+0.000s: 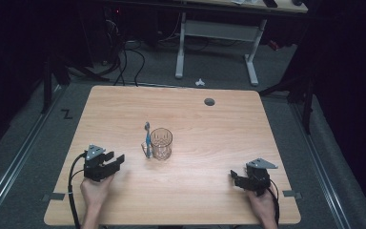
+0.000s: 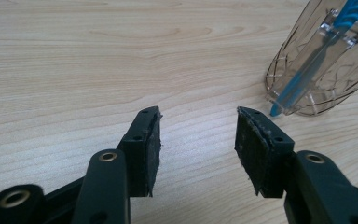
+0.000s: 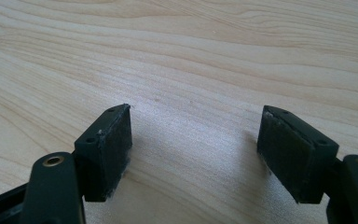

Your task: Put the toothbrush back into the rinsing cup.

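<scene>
High view: the wooden table (image 1: 209, 143) carries a clear patterned glass tumbler (image 1: 161, 143) near its centre, with a blue toothbrush (image 1: 147, 138) touching the tumbler's left side, head uppermost. Whether the brush stands inside the glass or leans against its outer wall cannot be settled from this view.

The left gripper (image 1: 116, 160) rests at about eight o'clock from the tumbler, near it but apart, jaws aimed toward it. The right gripper (image 1: 234, 177) sits at about four o'clock, well apart from the glass, near the table's front edge. A grey cable port (image 1: 209, 101) lies at one o'clock, far side.

Left gripper view: the left gripper (image 2: 198, 133) has its jaws spread partway, with bare wood and nothing else between them. The tumbler (image 2: 321, 70) lies at about two o'clock of the jaws, cut off by the frame's top and right edges. The toothbrush handle (image 2: 303, 79) shows through the glass wall.

Right gripper view: the right gripper (image 3: 196, 140) has its jaws spread wide, nothing between them, bare table ahead.

Judgement: the work stands at the approach step; nothing is yet grasped. The next move appears to call for the left gripper to advance and swing toward two o'clock to bracket the tumbler or brush.

Hard to make out: the brush bristles and the tumbler's base contact.
</scene>
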The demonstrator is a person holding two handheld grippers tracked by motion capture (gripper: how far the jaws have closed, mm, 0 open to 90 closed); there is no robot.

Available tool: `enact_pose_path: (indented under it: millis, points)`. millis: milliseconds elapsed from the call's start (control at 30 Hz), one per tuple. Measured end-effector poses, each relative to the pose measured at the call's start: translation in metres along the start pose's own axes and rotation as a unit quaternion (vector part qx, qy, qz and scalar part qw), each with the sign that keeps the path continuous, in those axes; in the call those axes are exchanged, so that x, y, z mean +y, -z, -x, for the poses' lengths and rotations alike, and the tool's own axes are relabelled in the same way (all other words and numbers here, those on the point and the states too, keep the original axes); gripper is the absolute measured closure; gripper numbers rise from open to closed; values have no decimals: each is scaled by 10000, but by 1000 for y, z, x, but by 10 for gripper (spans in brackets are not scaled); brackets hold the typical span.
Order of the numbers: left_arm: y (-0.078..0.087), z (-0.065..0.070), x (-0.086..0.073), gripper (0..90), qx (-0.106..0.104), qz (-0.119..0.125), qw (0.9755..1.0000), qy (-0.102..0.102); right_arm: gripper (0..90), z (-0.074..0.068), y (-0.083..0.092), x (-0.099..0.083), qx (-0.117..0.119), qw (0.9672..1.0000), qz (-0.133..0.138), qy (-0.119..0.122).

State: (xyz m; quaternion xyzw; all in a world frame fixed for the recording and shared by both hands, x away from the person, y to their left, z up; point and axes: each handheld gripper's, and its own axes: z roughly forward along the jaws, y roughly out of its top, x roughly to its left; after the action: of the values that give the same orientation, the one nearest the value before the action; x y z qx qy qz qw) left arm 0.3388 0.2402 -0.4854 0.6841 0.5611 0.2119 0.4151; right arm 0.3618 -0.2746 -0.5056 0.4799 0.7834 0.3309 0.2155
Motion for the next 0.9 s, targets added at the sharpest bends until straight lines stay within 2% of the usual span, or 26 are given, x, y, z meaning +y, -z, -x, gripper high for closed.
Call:
enact_pose_path:
  millis: [267, 900]
  points:
    - [-8, 5, -2, 506, 46, -98, 9999, -127, 264, 0, 0, 0, 0, 10000, -1, 0]
    - [-21, 5, -11, 506, 194, -223, 9995, -120, 264, 0, 0, 0, 0, 10000, -1, -2]
